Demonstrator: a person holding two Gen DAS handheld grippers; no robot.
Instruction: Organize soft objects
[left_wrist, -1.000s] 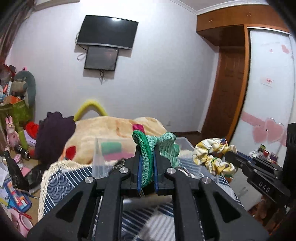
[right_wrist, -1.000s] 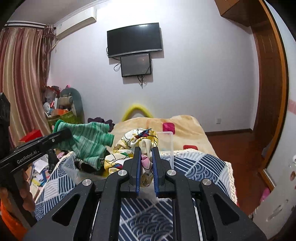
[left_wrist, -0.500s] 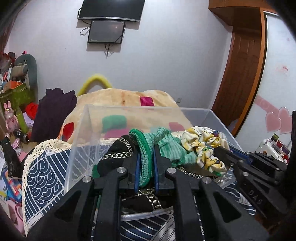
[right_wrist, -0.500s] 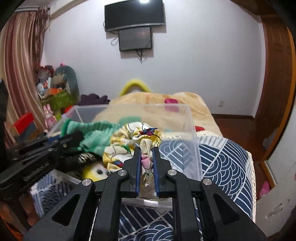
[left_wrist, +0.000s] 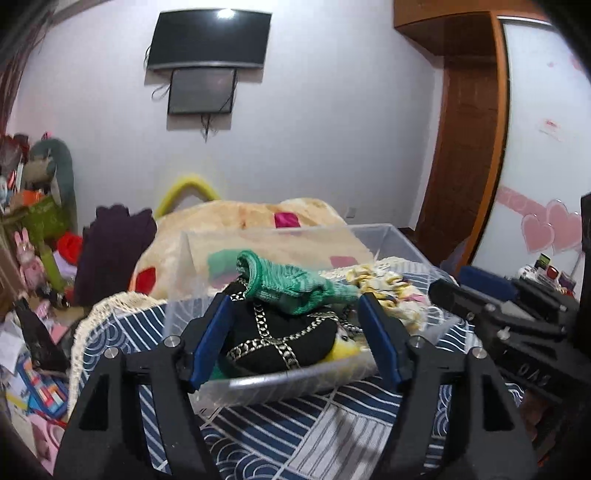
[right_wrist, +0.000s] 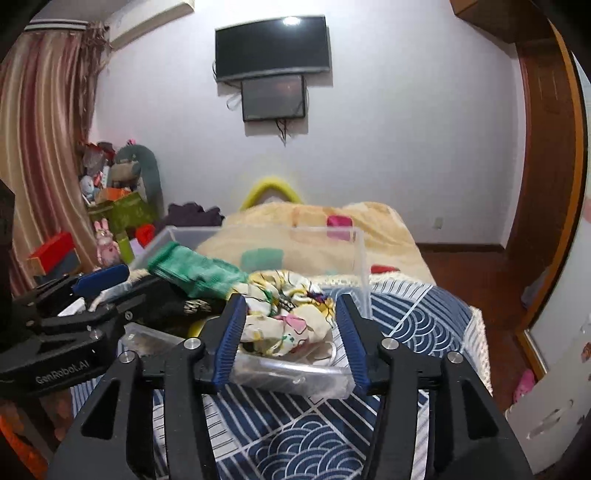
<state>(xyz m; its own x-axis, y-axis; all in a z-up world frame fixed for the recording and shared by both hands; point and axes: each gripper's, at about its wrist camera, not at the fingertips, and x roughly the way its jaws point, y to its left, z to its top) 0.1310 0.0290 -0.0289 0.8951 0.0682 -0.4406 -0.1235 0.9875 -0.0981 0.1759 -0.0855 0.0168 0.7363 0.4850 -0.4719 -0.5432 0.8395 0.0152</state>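
Both your tools, left (left_wrist: 295, 332) and right (right_wrist: 290, 332), now gape wide; green knit (left_wrist: 291, 286) perches on heaped bin (left_wrist: 280, 380), likely to slide off.

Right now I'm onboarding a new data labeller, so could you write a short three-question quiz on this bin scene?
1. True or false: the left gripper is shut on the green knitted sock.
2. Which item lies nearest the right gripper? A) the yellow floral fabric scrunchie B) the black cloth with a silver chain pattern C) the purple garment on the bed
3. Fill in: both soft items just named in 1 and 2A rest inside the clear plastic ____.

Key: 1 false, its jaws stand wide apart; 2 A; 3 bin.
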